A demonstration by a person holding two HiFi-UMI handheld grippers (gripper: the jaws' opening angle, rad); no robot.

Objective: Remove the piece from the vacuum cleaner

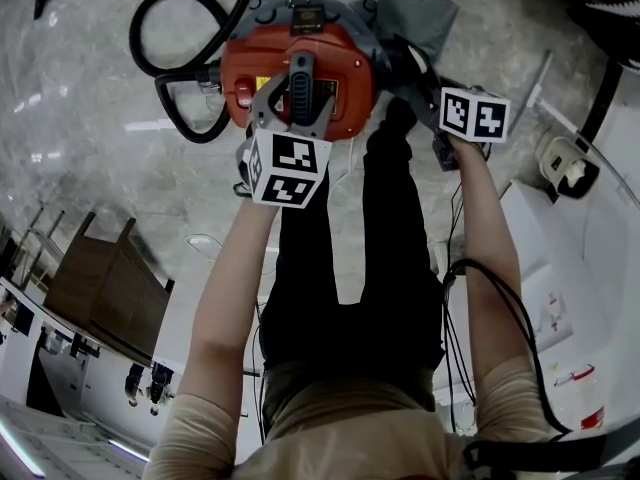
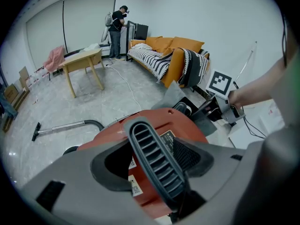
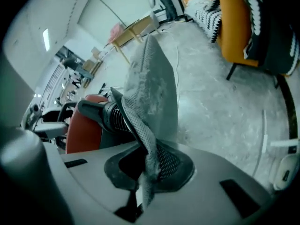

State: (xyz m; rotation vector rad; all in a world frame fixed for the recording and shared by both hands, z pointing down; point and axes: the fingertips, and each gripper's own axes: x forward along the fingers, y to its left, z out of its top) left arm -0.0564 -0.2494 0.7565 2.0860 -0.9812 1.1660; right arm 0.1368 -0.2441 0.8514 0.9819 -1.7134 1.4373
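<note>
Left gripper view: the left tongs (image 2: 161, 175) clamp the ribbed handle (image 2: 151, 149) of the red vacuum cleaner (image 2: 190, 124), its label (image 2: 167, 138) print unreadable. The right tongs (image 3: 144, 175) pinch the grey cloth piece (image 3: 154, 90) beside the vacuum's body.

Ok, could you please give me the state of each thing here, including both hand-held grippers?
vacuum cleaner: standing on the floor, hose attached.
handle: held between the left jaws.
left hand-held gripper: shut on the handle, jaws wide.
grey filter cloth: pinched at its lower edge, draped against the vacuum cleaner.
right hand-held gripper: shut on the grey filter cloth.
hose: looped on the floor.
</note>
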